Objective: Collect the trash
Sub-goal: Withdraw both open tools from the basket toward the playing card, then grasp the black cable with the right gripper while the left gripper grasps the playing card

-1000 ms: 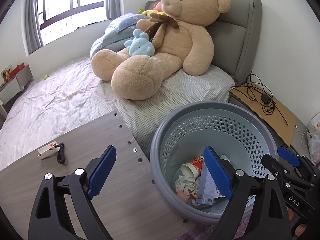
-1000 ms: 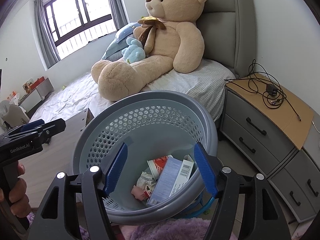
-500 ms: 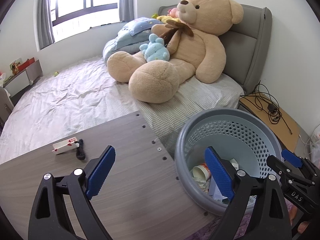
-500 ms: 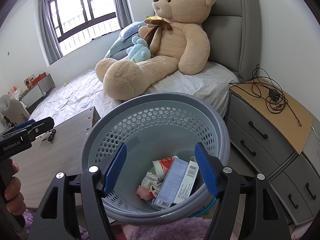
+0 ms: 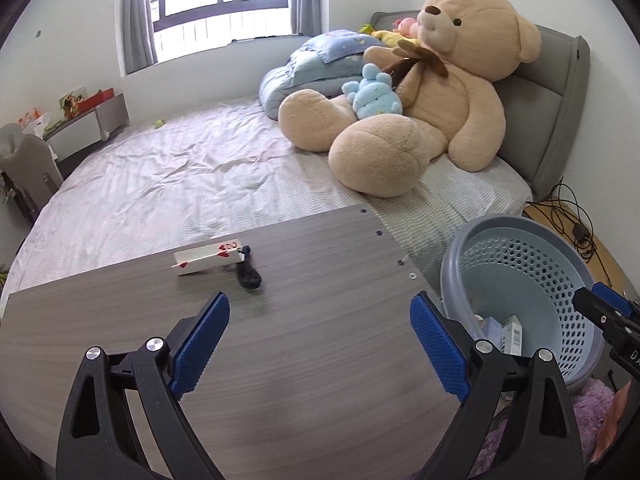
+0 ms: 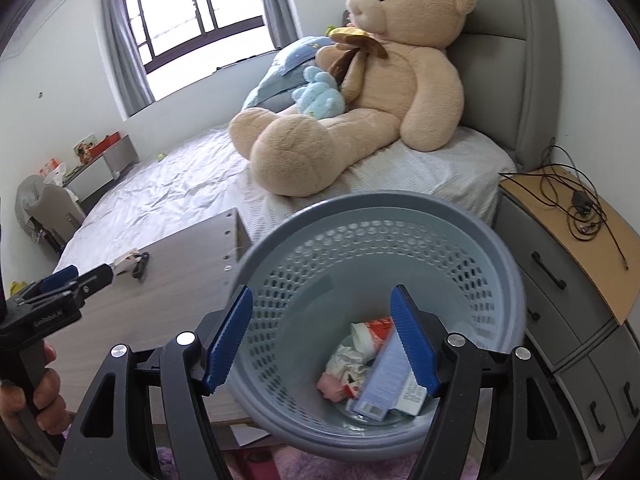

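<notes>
A grey perforated basket point(image 6: 472, 236) point(image 5: 520, 256) stands on the floor beside a wood-grain table point(image 5: 312, 344). It holds crumpled paper point(image 6: 348, 360), a blue-white carton point(image 6: 384, 384) and other scraps. On the table lie a white playing-card box point(image 5: 208, 258) and a small black object point(image 5: 248, 274). My left gripper point(image 5: 320, 340) hovers open over the table, short of those two items, with nothing between its fingers. My right gripper point(image 6: 320, 336) hangs open above the basket's mouth, empty. The left gripper point(image 6: 76, 280) also shows in the right wrist view, held by a hand point(image 6: 36, 396).
A bed point(image 5: 180, 176) with a big teddy bear point(image 5: 432, 96), a blue plush point(image 5: 374, 94) and pillows lies beyond the table. A nightstand point(image 6: 572, 248) with cables stands right of the basket. A purple rug point(image 6: 304, 468) covers the floor below.
My left gripper swung left, away from the basket and over the table, bringing the card box and black object nearer the centre. My right gripper rose a little above the basket, staying open.
</notes>
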